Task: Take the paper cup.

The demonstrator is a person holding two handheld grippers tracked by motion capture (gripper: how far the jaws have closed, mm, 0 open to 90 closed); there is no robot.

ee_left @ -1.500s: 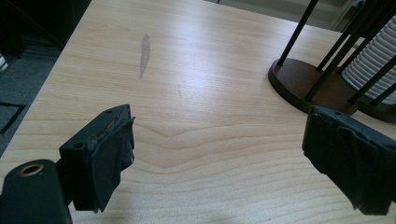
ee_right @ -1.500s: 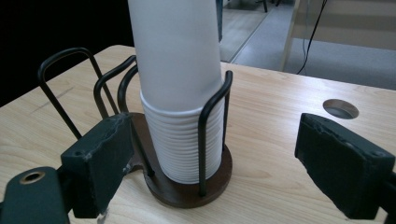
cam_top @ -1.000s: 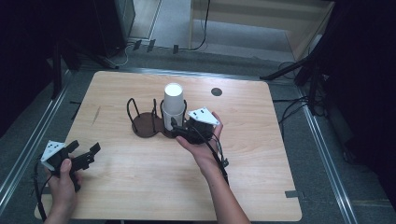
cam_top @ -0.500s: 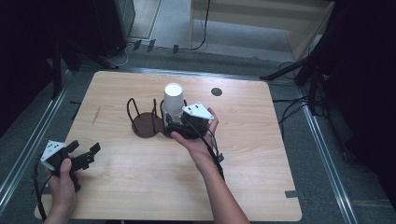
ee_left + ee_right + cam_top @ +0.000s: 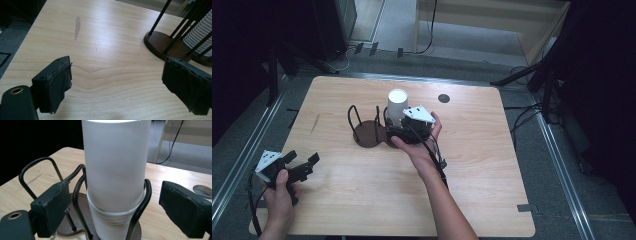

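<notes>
Two grippers, both with jaws apart — right gripper (image 5: 113, 205) around the stack of white cups (image 5: 115, 177) in the wire rack (image 5: 140, 202), no contact — left gripper (image 5: 125, 85) over bare table (image 5: 105, 62).

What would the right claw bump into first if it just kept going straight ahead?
Most likely the stack of white cups standing in the black wire rack. It sits dead ahead between the right claw's open jaws, though the rack's front wire may come first.
</notes>
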